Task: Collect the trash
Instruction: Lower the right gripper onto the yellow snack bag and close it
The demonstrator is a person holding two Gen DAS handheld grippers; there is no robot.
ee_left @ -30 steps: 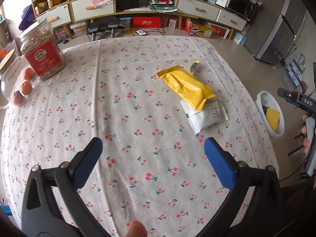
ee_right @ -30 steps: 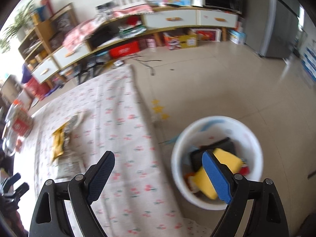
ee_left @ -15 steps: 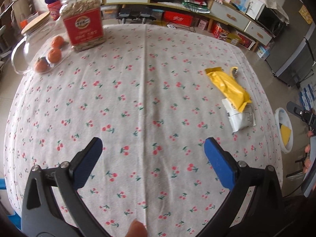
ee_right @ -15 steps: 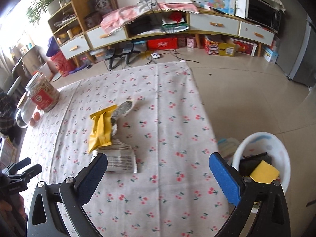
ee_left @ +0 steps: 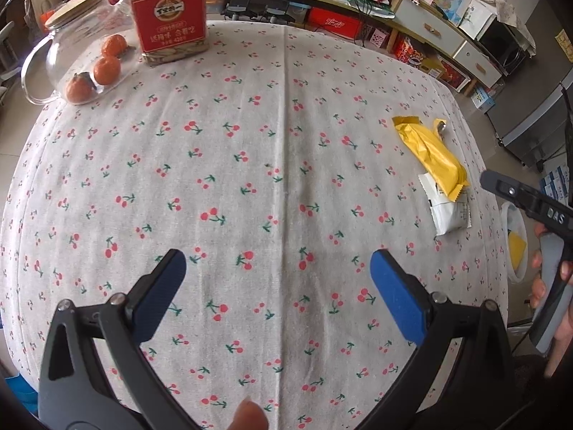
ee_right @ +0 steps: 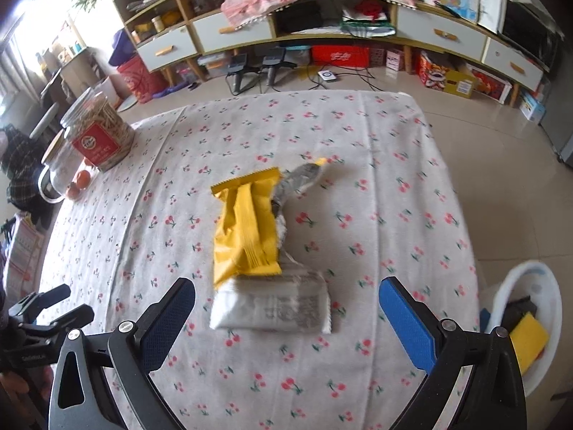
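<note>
The right hand-held gripper (ee_right: 286,308) hangs above the desk (ee_right: 358,143), its blue pads spread wide apart with nothing clamped. In the right wrist view a white wrapper (ee_right: 272,308) lies at lower centre, just beyond the gap between the pads. A yellow wrapper (ee_right: 247,229) lies across its far edge, reaching toward the middle of the frame, and a crumpled silvery wrapper (ee_right: 297,182) touches the yellow one's upper right side. At the lower right edge a white bin (ee_right: 526,279) stands on the floor beside the desk, with a yellow packet (ee_right: 528,340) and dark scraps inside.

The left hand-held gripper (ee_left: 277,279) is also spread apart and empty, over bare cherry-print cloth at the bottom of the left wrist view. There the wrappers lie at the right edge, well apart from it. A red-labelled jar (ee_left: 168,10), three oranges (ee_left: 104,68) and a glass pitcher (ee_left: 68,43) sit at the upper left.
</note>
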